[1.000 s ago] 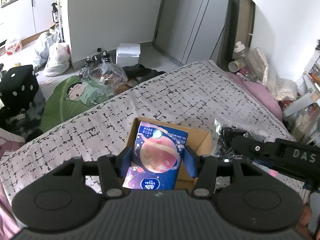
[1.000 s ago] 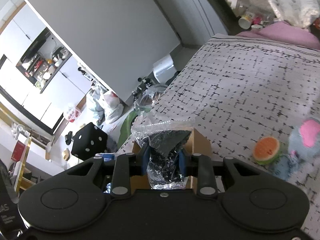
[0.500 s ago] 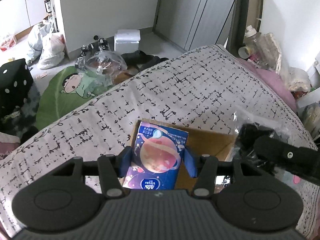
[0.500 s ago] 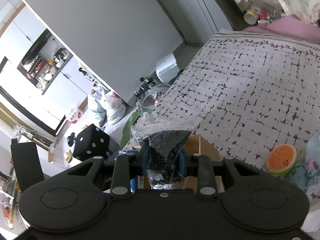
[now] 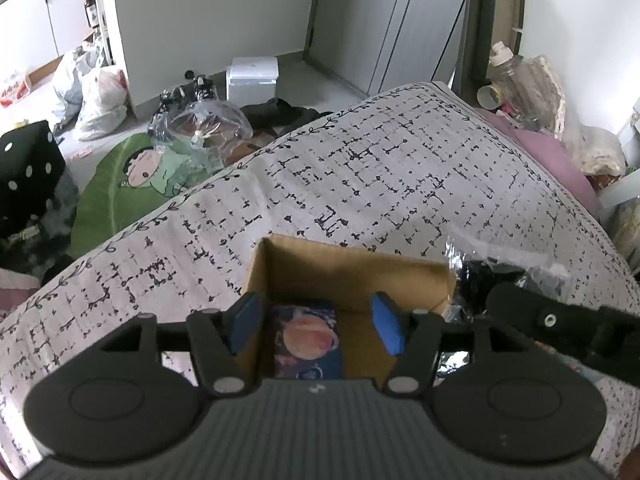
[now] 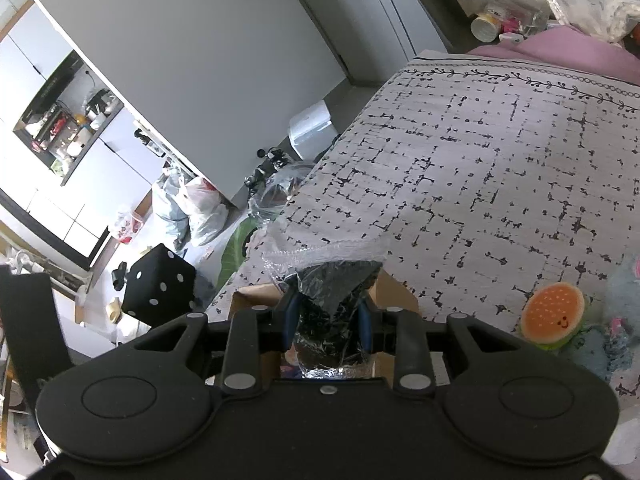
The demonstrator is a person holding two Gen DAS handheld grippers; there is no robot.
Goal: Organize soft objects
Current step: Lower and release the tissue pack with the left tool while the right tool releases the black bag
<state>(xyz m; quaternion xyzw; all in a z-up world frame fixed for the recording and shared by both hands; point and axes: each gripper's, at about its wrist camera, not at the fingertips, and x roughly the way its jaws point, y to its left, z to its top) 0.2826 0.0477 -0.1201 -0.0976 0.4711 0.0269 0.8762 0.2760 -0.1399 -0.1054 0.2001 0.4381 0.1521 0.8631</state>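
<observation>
A blue tissue pack with a planet print (image 5: 306, 342) lies on the floor of the open cardboard box (image 5: 352, 266) on the bed. My left gripper (image 5: 316, 326) hovers over the box, its jaws opening, blue pads clear of the pack on both sides. My right gripper (image 6: 326, 320) is shut on a clear plastic bag holding something black (image 6: 332, 292), held above the same box (image 6: 394, 294). In the left wrist view that bag (image 5: 486, 270) and the right gripper's black body show at the box's right side.
The box stands on a bedspread with a black grid print (image 5: 380, 168). An orange burger plush (image 6: 554, 314) and a pale blue plush (image 6: 618, 320) lie on the bed to the right. The floor beyond holds a black dice cushion (image 5: 26, 168), bags and a white box (image 5: 252, 78).
The left gripper let go of the tissue pack, which dropped from between its pads to the bottom of the box. The right gripper sank a little toward the box, still holding the bag.
</observation>
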